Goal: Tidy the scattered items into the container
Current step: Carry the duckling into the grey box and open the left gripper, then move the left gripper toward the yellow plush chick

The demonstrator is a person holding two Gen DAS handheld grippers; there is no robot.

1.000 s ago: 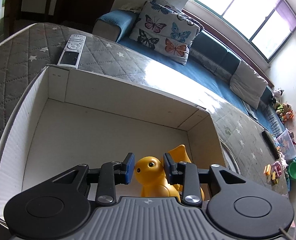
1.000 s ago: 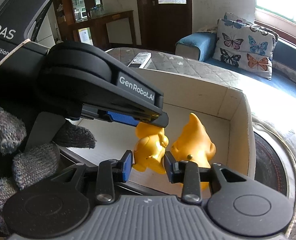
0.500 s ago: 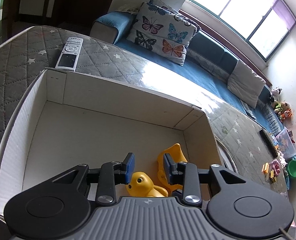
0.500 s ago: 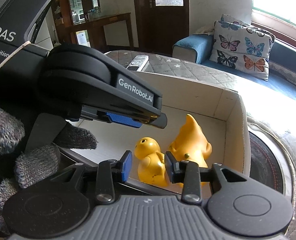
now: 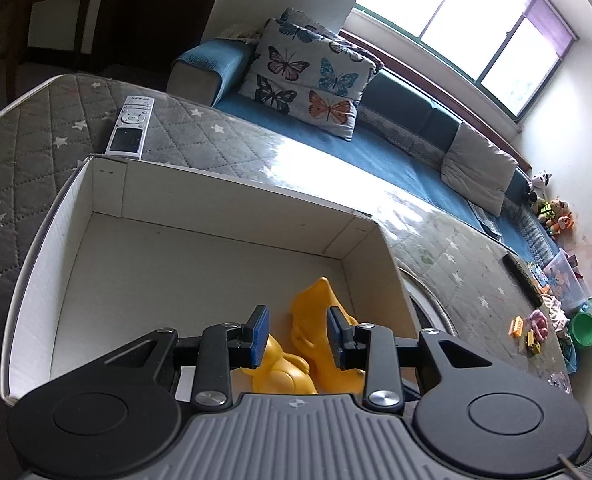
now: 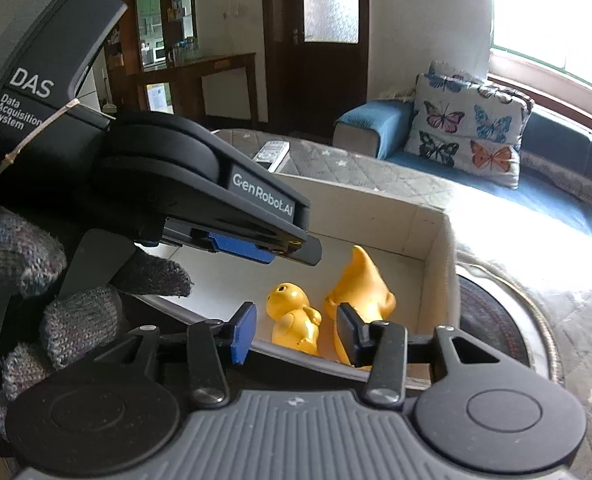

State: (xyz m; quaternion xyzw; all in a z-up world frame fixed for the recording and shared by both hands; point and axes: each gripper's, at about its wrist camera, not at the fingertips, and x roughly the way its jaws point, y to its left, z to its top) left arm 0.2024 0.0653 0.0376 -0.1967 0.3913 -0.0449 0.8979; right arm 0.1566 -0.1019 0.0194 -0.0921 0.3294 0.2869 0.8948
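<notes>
Quilted star-patterned table cover [image 5: 27, 152] carries white cardboard box [image 5: 223, 196], remote [image 5: 129, 128] just beyond its far-left corner, small toys [image 5: 530, 326] near right edge.

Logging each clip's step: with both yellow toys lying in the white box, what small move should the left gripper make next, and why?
Probably lift the left gripper up and out of the box. Its jaws stand open and empty above the round yellow toy, which lies on the box floor beside the pointed yellow toy, so this drop looks done.
</notes>
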